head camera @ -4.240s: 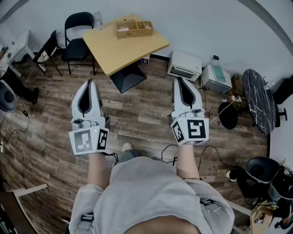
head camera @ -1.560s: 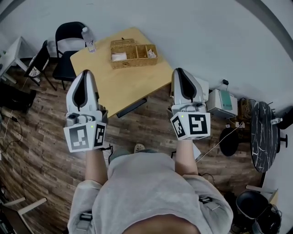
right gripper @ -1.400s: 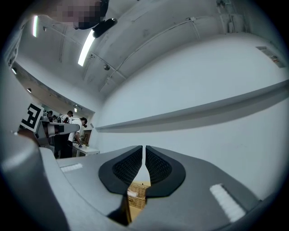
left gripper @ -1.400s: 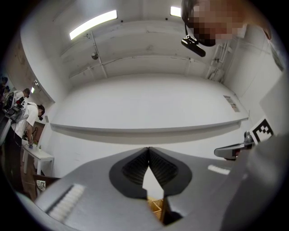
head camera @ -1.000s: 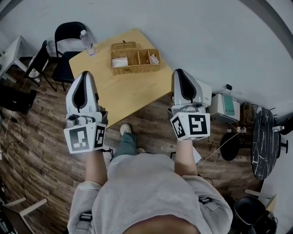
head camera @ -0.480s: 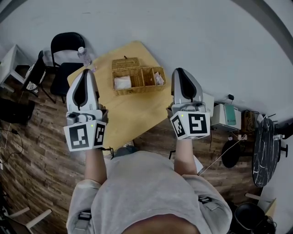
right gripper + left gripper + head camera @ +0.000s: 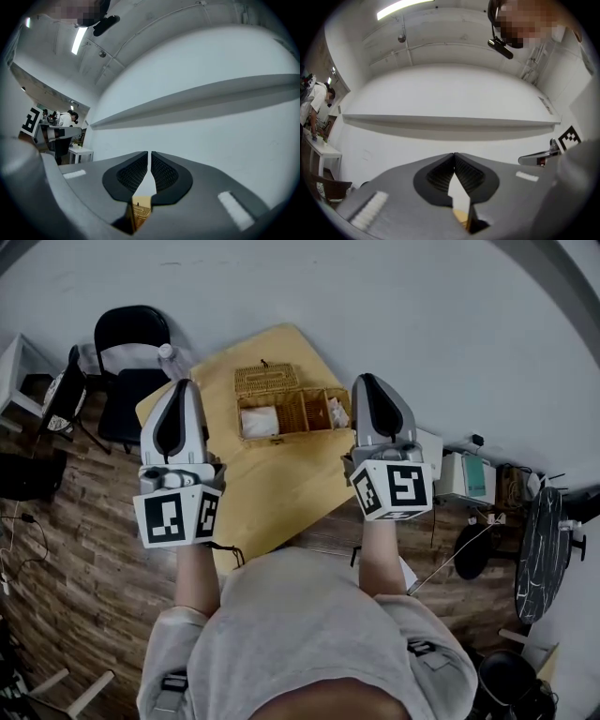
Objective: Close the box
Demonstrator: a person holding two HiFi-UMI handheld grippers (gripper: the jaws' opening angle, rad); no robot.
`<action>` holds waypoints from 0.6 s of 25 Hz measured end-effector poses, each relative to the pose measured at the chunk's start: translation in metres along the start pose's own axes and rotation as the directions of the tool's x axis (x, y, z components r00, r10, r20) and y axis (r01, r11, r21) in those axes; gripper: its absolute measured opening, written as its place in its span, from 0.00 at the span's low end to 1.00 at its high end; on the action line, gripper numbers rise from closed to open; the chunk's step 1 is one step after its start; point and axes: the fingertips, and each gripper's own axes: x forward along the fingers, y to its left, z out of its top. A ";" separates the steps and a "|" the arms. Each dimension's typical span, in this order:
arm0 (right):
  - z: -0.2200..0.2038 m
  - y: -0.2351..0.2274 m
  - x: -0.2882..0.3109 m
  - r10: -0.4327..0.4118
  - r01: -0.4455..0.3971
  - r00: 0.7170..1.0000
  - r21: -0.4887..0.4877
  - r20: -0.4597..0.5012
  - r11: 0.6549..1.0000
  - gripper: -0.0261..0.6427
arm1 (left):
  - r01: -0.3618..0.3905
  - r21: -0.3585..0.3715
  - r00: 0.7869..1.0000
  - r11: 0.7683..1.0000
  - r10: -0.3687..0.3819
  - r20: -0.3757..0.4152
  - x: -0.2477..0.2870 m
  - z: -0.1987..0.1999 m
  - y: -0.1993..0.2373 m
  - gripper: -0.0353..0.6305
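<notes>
An open wicker box (image 7: 291, 412) stands on the far part of a yellow wooden table (image 7: 272, 484). Its lid (image 7: 264, 378) is tipped back behind it, and a white item lies in its left compartment. My left gripper (image 7: 181, 383) hovers left of the box, over the table's left edge, jaws shut and empty. My right gripper (image 7: 367, 378) hovers just right of the box, also shut and empty. Both point up at the white wall in the gripper views, left gripper (image 7: 454, 154) and right gripper (image 7: 149, 153); a strip of wicker box (image 7: 140, 211) shows low between the right jaws.
A black folding chair (image 7: 127, 352) and a water bottle (image 7: 167, 352) sit at the table's far left. A white machine (image 7: 464, 479) and a round dark table (image 7: 534, 540) stand on the wood floor at right. A person (image 7: 314, 101) works at a desk far off.
The person has walked up to the table, so the box and table now lie between and below the grippers. Both grippers stayed shut and level.
</notes>
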 end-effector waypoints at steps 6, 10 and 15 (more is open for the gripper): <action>-0.052 0.021 0.035 0.048 -0.038 0.983 0.058 -0.177 0.998 0.08 | -0.001 -0.043 0.998 0.999 -0.002 -0.064 0.010 -0.035 0.025 0.14; -0.094 0.034 0.054 0.098 -0.072 0.946 0.093 -0.309 0.993 0.08 | 0.002 -0.071 0.995 0.997 -0.009 -0.104 0.015 -0.060 0.036 0.14; -0.127 0.035 0.070 0.165 -0.109 0.889 0.152 -0.428 0.982 0.08 | -0.015 -0.098 0.990 0.995 0.001 -0.142 0.012 -0.078 0.039 0.14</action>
